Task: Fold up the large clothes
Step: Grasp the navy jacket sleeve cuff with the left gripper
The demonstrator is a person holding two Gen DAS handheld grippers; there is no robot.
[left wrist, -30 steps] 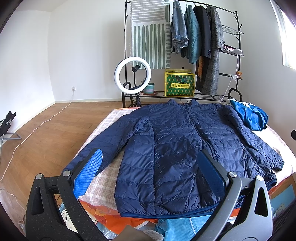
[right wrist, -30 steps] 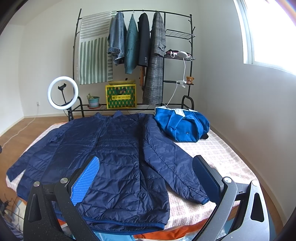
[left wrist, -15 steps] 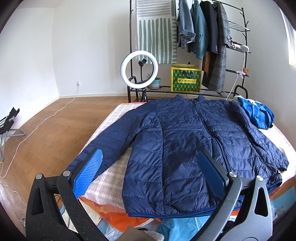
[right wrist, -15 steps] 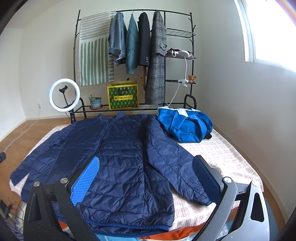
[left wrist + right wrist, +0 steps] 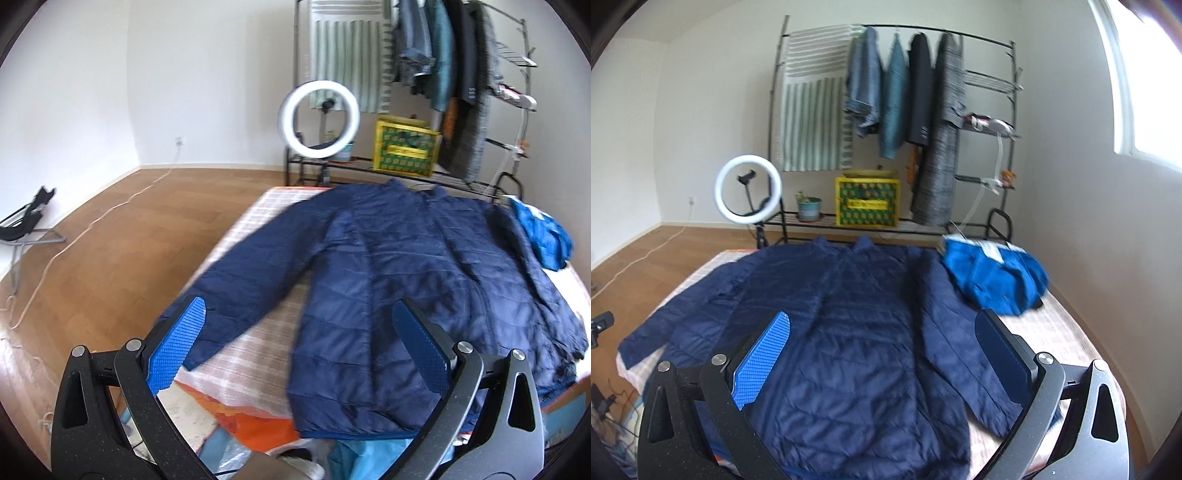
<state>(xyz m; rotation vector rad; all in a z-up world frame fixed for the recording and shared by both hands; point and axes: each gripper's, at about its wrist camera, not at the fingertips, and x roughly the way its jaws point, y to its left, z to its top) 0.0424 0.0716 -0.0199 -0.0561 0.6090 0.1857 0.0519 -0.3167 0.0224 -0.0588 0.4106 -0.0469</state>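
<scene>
A navy quilted jacket (image 5: 399,273) lies flat and spread on the checked bed, both sleeves out; it also shows in the right wrist view (image 5: 849,332). My left gripper (image 5: 299,332) is open and empty, held above the jacket's left sleeve and hem near the bed's front left corner. My right gripper (image 5: 882,339) is open and empty, above the jacket's lower front, its right finger over the right sleeve (image 5: 964,354).
A crumpled bright blue garment (image 5: 993,277) lies on the bed (image 5: 1067,332) at the far right. Behind the bed stand a clothes rack (image 5: 894,92) with hanging clothes, a ring light (image 5: 319,114) and a yellow crate (image 5: 866,201). Wooden floor (image 5: 110,251) lies left.
Both grippers have moved in over the bed and jacket. The left one has swung left toward the left sleeve. Both stay open and empty.
</scene>
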